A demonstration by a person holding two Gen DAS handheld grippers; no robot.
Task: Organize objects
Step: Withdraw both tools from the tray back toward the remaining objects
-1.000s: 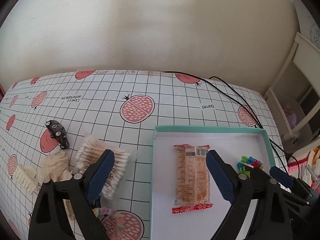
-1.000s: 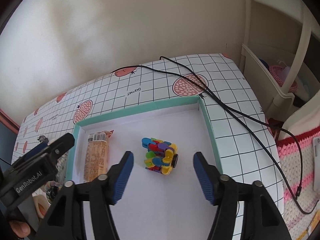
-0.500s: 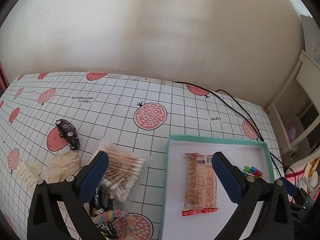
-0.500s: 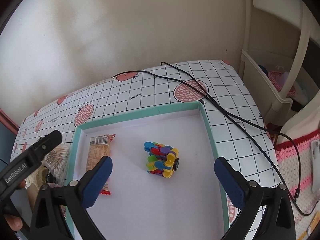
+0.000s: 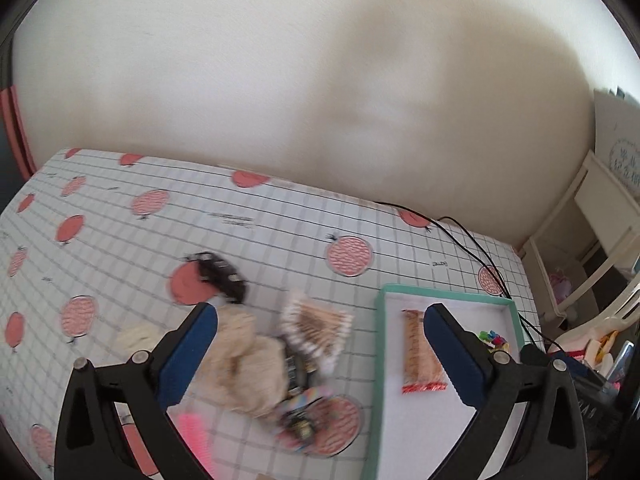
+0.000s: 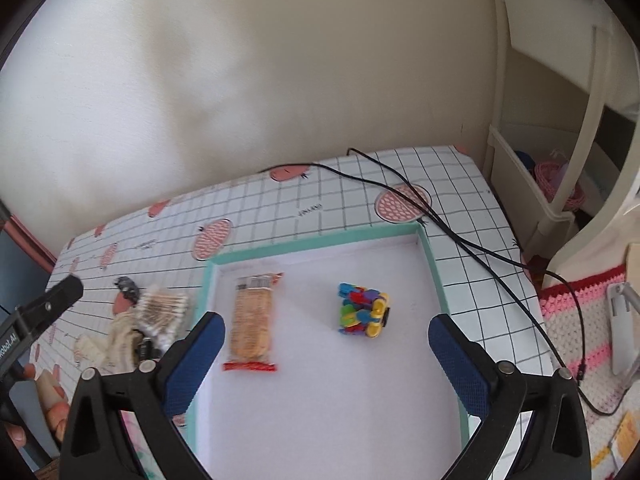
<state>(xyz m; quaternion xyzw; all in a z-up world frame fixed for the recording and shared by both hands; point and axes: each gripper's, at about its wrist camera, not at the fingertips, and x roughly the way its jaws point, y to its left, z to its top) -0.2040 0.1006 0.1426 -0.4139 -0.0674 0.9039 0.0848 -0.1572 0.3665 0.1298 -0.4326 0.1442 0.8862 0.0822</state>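
Observation:
A teal-rimmed white tray (image 6: 434, 272) (image 5: 378, 344) holds an orange snack packet (image 6: 251, 322) (image 5: 418, 354) and a bundle of coloured clips (image 6: 362, 314) (image 5: 494, 338). Left of the tray lies a blurred pile: a pack of cotton swabs (image 5: 314, 328) (image 6: 162, 314), a beige cloth (image 5: 244, 364), a black toy car (image 5: 218, 274), a pink comb (image 5: 194, 434) and a striped candy strip (image 5: 304, 398). My left gripper (image 5: 320, 356) hangs open over the pile. Over the tray, behind packet and clips, my right gripper (image 6: 326, 354) is wide open and empty.
The table wears a checked cloth with pomegranate prints (image 5: 350, 256). A black cable (image 6: 460, 236) runs past the tray's far right corner and off the edge. White shelving (image 6: 552, 184) stands to the right, with a crocheted mat (image 6: 580, 312) below it. A person's hand (image 6: 48, 404) holds the left tool.
My left gripper has swung left from the tray to above the pile, and its view is blurred. My right gripper has opened wide and drawn back from the clips.

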